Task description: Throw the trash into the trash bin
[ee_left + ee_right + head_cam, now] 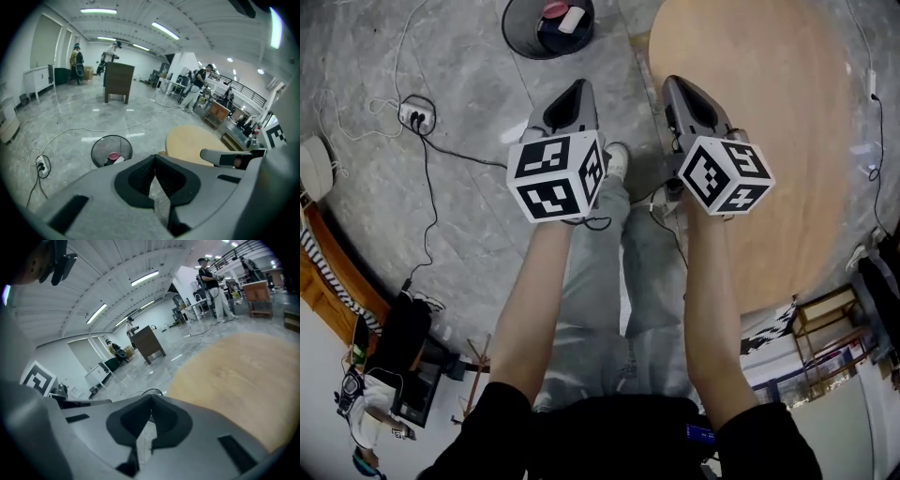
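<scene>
A black mesh trash bin (525, 33) stands on the grey floor ahead of me, also seen in the left gripper view (101, 147). Inside it lie a pink round piece (555, 10) and a white piece (573, 20). My left gripper (579, 86) hovers over the floor just short of the bin, its jaws closed tip to tip (154, 159) with nothing between them. My right gripper (673, 84) is beside it at the table's left edge, also shut and empty (151, 399).
A round wooden table (769, 141) fills the right side. A power strip (417, 116) with trailing cables lies on the floor at left. My own legs and a shoe (617, 159) are below the grippers. A brown cabinet (118, 80) and people stand far off.
</scene>
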